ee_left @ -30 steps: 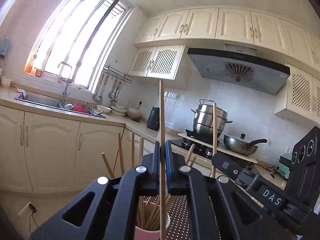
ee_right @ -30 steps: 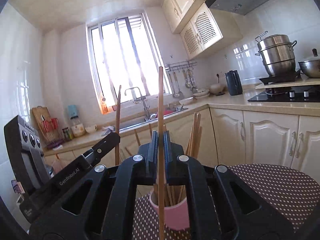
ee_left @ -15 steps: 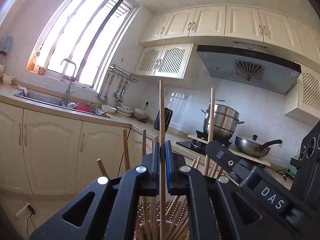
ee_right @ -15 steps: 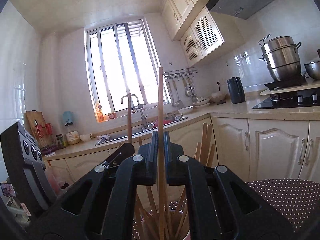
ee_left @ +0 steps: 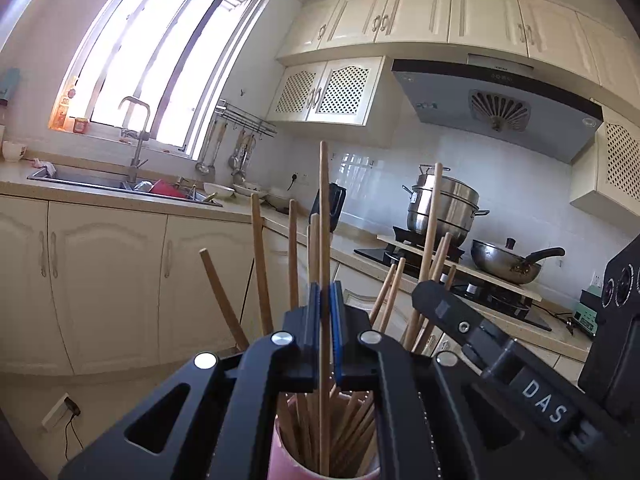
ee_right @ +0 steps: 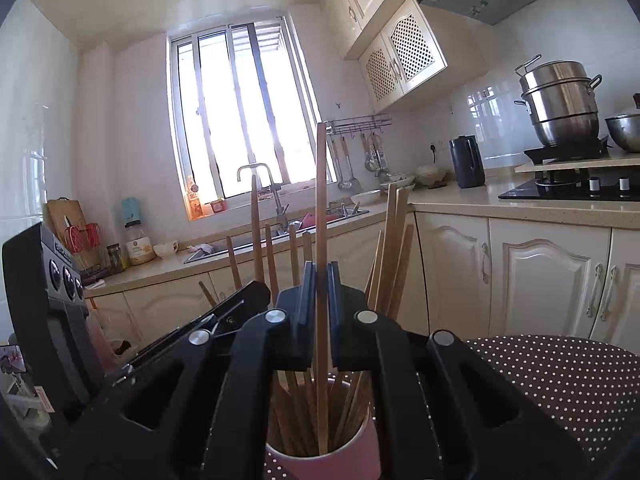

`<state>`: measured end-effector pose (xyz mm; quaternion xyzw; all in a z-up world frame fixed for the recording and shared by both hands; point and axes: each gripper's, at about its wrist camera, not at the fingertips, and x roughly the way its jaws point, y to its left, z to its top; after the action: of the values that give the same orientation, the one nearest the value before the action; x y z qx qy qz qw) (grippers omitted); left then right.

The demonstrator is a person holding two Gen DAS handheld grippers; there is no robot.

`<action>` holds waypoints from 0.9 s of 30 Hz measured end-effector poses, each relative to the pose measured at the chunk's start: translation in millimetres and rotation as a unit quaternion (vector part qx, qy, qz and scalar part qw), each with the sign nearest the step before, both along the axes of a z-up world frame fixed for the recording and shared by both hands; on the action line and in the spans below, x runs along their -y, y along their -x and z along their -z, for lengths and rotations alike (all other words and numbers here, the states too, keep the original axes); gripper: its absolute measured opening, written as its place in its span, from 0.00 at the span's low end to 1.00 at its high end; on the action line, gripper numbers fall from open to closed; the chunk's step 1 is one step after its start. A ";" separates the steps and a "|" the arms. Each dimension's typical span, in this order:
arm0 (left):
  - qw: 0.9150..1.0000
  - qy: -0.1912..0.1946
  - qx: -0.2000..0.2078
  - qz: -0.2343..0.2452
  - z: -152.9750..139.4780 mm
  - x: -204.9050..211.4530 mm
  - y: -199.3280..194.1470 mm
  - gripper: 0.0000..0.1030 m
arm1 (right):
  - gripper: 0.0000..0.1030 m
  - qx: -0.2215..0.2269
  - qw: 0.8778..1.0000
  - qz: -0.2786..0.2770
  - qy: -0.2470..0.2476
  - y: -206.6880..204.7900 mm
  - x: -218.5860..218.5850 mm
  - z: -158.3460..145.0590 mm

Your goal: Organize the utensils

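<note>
My left gripper (ee_left: 325, 304) is shut on an upright wooden chopstick (ee_left: 324, 208) whose lower end reaches into a pink cup (ee_left: 280, 460) holding several chopsticks. My right gripper (ee_right: 319, 284) is shut on another upright wooden chopstick (ee_right: 321, 184), its lower end inside the same pink cup (ee_right: 320, 466). The right gripper (ee_left: 436, 300) shows at the right of the left wrist view, holding its chopstick (ee_left: 432, 208). The left gripper (ee_right: 256, 294) shows at the left of the right wrist view. Both stand close together directly over the cup.
The cup stands on a brown polka-dot table (ee_right: 560, 376). Cream kitchen cabinets (ee_left: 108, 280) run behind, with a sink and tap (ee_left: 136, 152). A stove carries a steel steamer pot (ee_left: 448, 204) and a wok (ee_left: 508, 264).
Both grippers have come down with their chopsticks over the pink cup; the chopstick ends now sit inside it among the others. Both stay shut.
</note>
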<state>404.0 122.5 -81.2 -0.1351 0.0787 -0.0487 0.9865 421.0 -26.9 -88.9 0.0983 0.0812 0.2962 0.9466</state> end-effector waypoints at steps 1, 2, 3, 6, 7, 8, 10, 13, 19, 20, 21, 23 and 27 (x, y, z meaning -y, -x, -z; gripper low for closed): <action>1.000 -0.003 -0.001 0.002 1.4 1.2 3.6 0.05 | 0.06 0.000 1.000 0.001 0.006 2.5 0.9 1.4; 1.000 -0.006 -0.003 0.004 2.8 2.7 7.2 0.05 | 0.06 -0.003 1.000 0.003 0.010 5.5 2.7 3.5; 1.000 -0.012 -0.007 0.005 5.1 4.3 10.7 0.05 | 0.06 -0.007 1.000 0.005 0.014 7.1 4.5 5.5; 1.000 -0.018 -0.022 0.007 11.8 6.6 18.0 0.05 | 0.06 -0.018 0.999 0.010 0.026 14.0 7.3 12.8; 0.999 -0.018 -0.027 0.008 14.0 6.9 19.7 0.05 | 0.06 -0.023 0.999 0.010 0.032 16.3 6.9 15.6; 0.999 -0.018 -0.033 0.011 16.1 7.4 20.9 0.05 | 0.06 -0.027 0.999 0.010 0.036 18.4 6.3 18.5; 0.999 -0.024 -0.041 0.010 19.3 7.9 24.6 0.05 | 0.06 -0.037 0.998 0.010 0.046 20.9 3.9 24.6; 0.998 -0.019 -0.060 0.021 20.2 6.1 27.5 0.06 | 0.06 -0.049 0.997 0.018 0.054 22.1 3.6 30.0; 0.997 -0.029 -0.074 0.004 15.9 3.1 43.5 0.41 | 0.08 -0.066 0.996 0.032 0.059 31.8 7.2 26.8; 0.997 -0.033 -0.072 0.001 13.9 3.2 48.1 0.41 | 0.10 -0.065 0.995 0.034 0.060 35.7 7.7 24.8; 0.996 -0.043 -0.076 -0.006 11.8 4.6 52.6 0.42 | 0.18 -0.064 0.995 0.036 0.060 39.3 8.2 21.7; 0.995 -0.061 -0.077 -0.022 7.5 6.8 62.6 0.46 | 0.43 -0.059 0.996 0.046 0.053 49.0 13.2 16.7; 0.994 -0.081 -0.059 -0.049 -4.0 6.8 91.4 0.61 | 0.46 -0.055 0.996 0.047 0.048 67.6 21.3 7.5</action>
<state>312.6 115.7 -77.3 -0.0612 0.1332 0.0143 0.9891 353.4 -48.3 -96.5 0.0722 0.1425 0.2410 0.9573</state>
